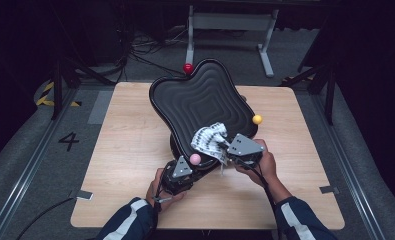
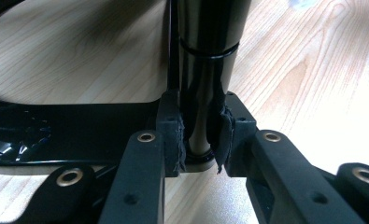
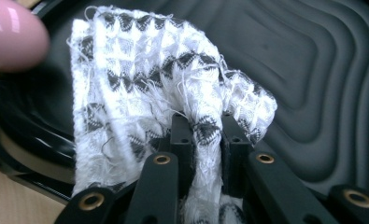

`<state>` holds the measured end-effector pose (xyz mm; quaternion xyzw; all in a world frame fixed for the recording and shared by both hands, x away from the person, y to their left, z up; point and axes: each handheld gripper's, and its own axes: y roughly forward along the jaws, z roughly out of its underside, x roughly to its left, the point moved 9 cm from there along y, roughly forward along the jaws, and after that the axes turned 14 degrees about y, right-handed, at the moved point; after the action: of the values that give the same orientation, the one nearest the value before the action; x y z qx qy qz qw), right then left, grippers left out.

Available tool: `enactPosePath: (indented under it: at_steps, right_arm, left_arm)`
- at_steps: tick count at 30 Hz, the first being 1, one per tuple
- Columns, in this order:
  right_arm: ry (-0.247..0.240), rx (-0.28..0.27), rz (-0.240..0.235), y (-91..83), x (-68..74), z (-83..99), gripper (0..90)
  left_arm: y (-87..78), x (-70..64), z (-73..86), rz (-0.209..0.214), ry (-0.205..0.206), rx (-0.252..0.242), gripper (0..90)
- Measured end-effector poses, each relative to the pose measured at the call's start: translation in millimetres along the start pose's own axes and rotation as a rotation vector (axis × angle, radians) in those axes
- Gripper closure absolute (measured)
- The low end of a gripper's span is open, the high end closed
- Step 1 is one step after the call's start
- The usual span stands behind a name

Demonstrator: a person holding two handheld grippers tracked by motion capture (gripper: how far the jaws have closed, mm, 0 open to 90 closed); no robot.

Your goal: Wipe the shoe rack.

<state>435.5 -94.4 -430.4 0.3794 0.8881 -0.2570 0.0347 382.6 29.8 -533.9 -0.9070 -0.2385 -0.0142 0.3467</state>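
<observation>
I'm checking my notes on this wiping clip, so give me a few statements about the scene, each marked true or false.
1. The right gripper is shut on a black-and-white woven cloth. True.
2. The cloth lies flat on the wooden table, away from the tray. False: it is held against the ridged black tray.
3. The left gripper clamps a glossy black post of the tray's stand. True.
4. The tray lies level on the table. False: it is tilted up on its stand.
5. All three balls on the tray's rim are red. False: one is red, one yellow, one pink.
</observation>
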Motion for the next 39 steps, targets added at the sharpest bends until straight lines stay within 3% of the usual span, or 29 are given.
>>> enactPosePath:
  at_steps: [2, 8, 11, 14, 16, 24, 28, 34, 37, 39]
  right_arm:
    - [0.003, -0.002, -0.044, 1.4, 11.1, -2.7, 79.6]
    - [-0.014, -0.008, -0.107, 2.3, 33.2, -5.3, 79.4]
    - [-0.053, 0.002, -0.090, 2.9, 37.8, -6.2, 79.5]
    - [-0.052, 0.006, -0.084, 3.6, 36.8, -6.1, 79.5]
    - [-0.033, 0.010, -0.063, 5.7, 28.9, -3.9, 79.6]
    - [0.004, 0.010, -0.032, 7.6, 6.5, 0.9, 79.8]
    - [0.060, 0.003, -0.021, 6.8, -7.5, 3.3, 79.9]
    - [0.125, 0.036, 0.076, 3.3, -41.7, 14.9, 80.1]
    - [0.180, 0.044, 0.097, -0.5, -56.7, 23.6, 80.1]
    - [0.191, 0.052, 0.113, -3.8, -63.0, 27.3, 80.1]
  left_arm:
    - [-0.3, -0.6, 0.3, 0.003, -0.002, 0.001, 73.6]
    - [-1.9, -3.8, 1.1, 0.020, 0.006, -0.007, 73.7]
    - [-2.5, -4.9, 1.0, 0.020, 0.011, -0.011, 73.7]
    - [-4.1, -7.1, 1.9, 0.018, 0.016, -0.006, 73.6]
    - [-6.1, -8.0, 2.9, 0.027, 0.030, -0.006, 73.7]
    - [-7.3, -9.6, 3.8, 0.034, 0.019, -0.017, 73.7]
    - [-7.4, -9.3, 4.0, 0.037, 0.021, -0.018, 73.7]
    - [-7.8, -8.1, 4.3, 0.036, 0.029, -0.015, 73.7]
    - [-7.8, -9.3, 4.2, 0.043, 0.015, -0.016, 73.7]
    - [-7.7, -8.9, 4.2, 0.046, 0.011, -0.020, 73.7]
